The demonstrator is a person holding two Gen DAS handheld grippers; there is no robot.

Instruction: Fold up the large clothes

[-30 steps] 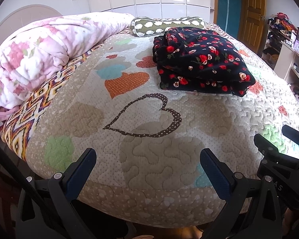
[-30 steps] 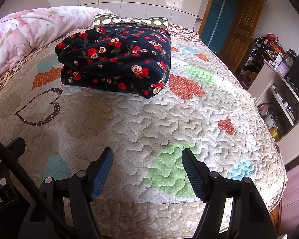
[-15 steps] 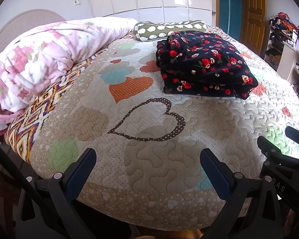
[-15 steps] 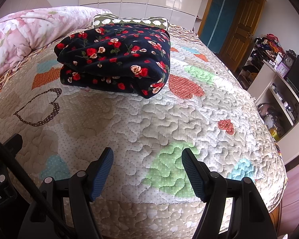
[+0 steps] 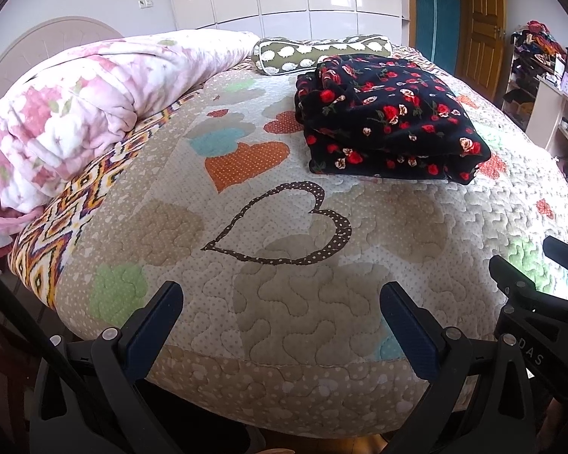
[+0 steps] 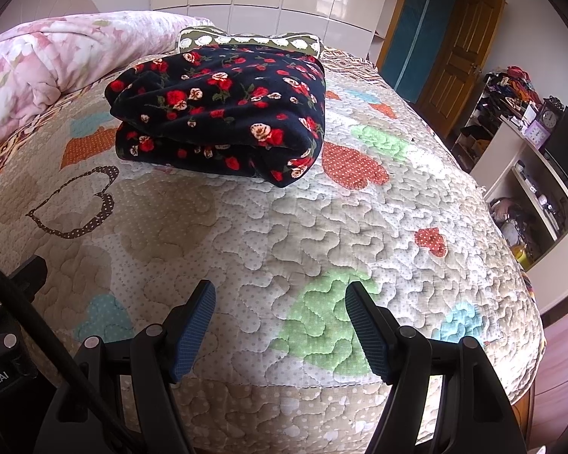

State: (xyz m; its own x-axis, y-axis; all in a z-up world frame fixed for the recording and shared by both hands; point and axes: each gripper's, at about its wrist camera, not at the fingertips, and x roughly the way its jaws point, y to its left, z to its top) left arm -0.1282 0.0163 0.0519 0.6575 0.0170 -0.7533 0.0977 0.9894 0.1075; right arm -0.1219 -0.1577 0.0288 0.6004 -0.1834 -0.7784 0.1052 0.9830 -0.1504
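Note:
A dark garment with red roses (image 5: 390, 117) (image 6: 223, 109) lies folded in a thick stack on the quilted bedspread (image 5: 284, 265) (image 6: 322, 219), towards the far side of the bed. My left gripper (image 5: 280, 302) hangs over the near edge of the bed, well short of the garment, open with nothing between its fingers. My right gripper (image 6: 280, 302) is also over the near edge, to the right of the left one, open and empty. The right gripper's body shows at the right edge of the left wrist view.
A rolled pink floral duvet (image 5: 68, 113) (image 6: 38, 60) lies along the left side. A green bolster pillow (image 5: 322, 51) sits behind the garment. Shelves with clutter (image 6: 530, 159) stand to the right, a wooden door (image 5: 481, 22) beyond.
In the left wrist view the bed and the garment sit slightly lower and to the right than a second ago. The right wrist view is the same. Both grippers stay open.

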